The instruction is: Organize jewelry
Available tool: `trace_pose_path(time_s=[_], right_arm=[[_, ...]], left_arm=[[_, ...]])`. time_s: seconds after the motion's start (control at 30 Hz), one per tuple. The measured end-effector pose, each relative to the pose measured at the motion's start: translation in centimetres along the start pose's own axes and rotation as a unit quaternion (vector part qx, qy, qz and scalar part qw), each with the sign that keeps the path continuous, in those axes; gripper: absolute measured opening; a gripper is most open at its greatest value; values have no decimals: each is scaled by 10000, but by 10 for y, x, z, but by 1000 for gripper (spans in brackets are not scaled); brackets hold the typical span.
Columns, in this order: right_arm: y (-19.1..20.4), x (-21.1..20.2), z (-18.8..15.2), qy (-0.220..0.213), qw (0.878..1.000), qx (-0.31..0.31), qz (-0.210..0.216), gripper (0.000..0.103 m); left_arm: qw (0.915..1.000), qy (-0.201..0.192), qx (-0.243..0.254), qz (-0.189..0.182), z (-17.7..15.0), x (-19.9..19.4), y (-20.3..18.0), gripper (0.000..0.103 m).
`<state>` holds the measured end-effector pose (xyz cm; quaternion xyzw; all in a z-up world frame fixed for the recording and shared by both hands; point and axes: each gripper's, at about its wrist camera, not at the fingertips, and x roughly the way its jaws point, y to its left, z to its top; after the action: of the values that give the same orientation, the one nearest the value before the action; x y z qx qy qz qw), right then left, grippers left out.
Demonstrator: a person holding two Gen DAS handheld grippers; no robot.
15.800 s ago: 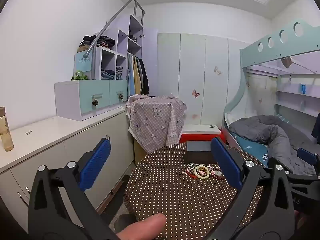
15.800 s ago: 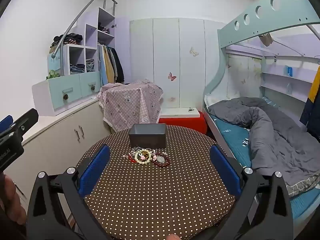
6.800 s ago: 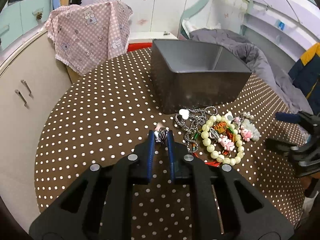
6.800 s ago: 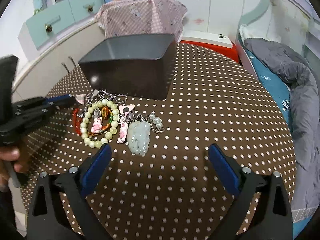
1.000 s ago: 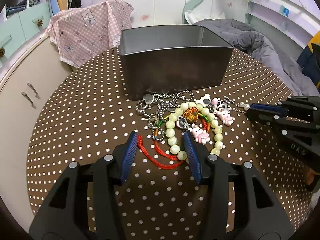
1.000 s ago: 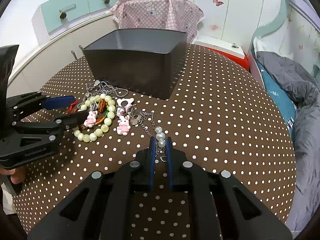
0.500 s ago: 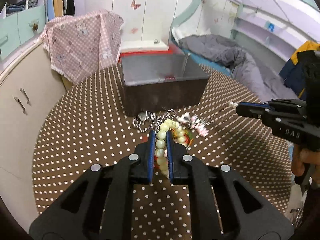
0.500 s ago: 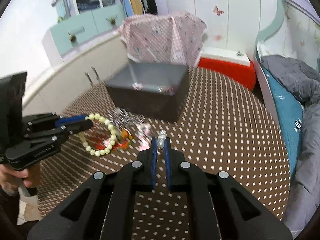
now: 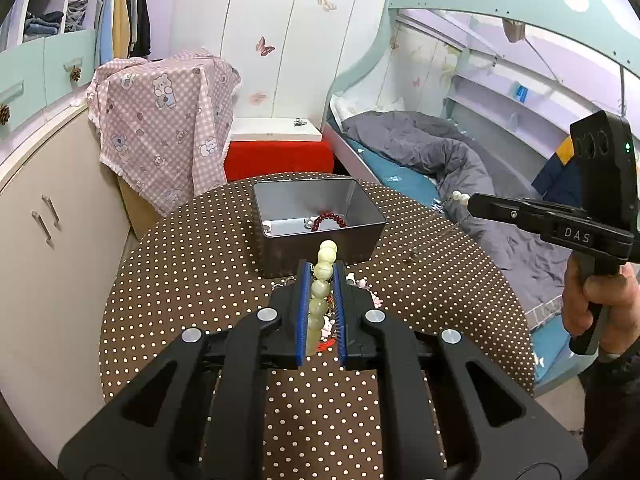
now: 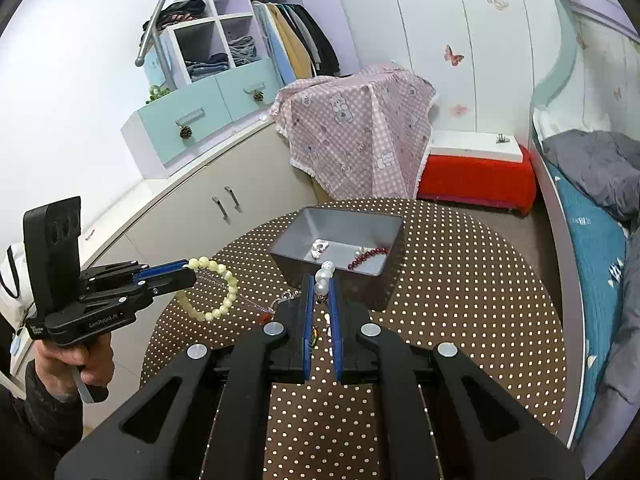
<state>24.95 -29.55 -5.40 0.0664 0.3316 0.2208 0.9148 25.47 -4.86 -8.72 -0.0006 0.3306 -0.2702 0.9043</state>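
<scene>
My left gripper (image 9: 321,270) is shut on a pale green bead bracelet (image 9: 320,292) and holds it high above the round dotted table (image 9: 192,264); the bracelet also hangs from it in the right wrist view (image 10: 218,288). My right gripper (image 10: 320,282) is shut on a pearl chain (image 10: 323,278), which trails down in the left wrist view (image 9: 452,216). The grey metal box (image 9: 320,220) stands beyond both and holds a dark red bead bracelet (image 9: 330,220) and a small pale piece (image 10: 319,247). More jewelry (image 9: 360,284) lies in front of the box, mostly hidden by my fingers.
A bunk bed with a grey blanket (image 9: 432,156) stands to the right. A low cabinet (image 10: 192,200) runs along the left. A pink checked cloth (image 9: 164,120) and a red box (image 9: 276,156) stand behind the table.
Both grippers have lifted higher and pulled back from the table with their pieces. The bead bracelet and pearl chain now hang clear of the pile.
</scene>
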Motion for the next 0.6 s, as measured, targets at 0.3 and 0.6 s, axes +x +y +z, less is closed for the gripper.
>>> trace_pose_path(time_s=[0.3,0.6], right_arm=[[7,11,-3,63,9999,-25,117,6],[10,51,-33,628,9978,91,200,6]], left_arm=[[9995,230,-214,-40,-2,2,23,11],[9909,799,-855,668,-54,31,66,74]])
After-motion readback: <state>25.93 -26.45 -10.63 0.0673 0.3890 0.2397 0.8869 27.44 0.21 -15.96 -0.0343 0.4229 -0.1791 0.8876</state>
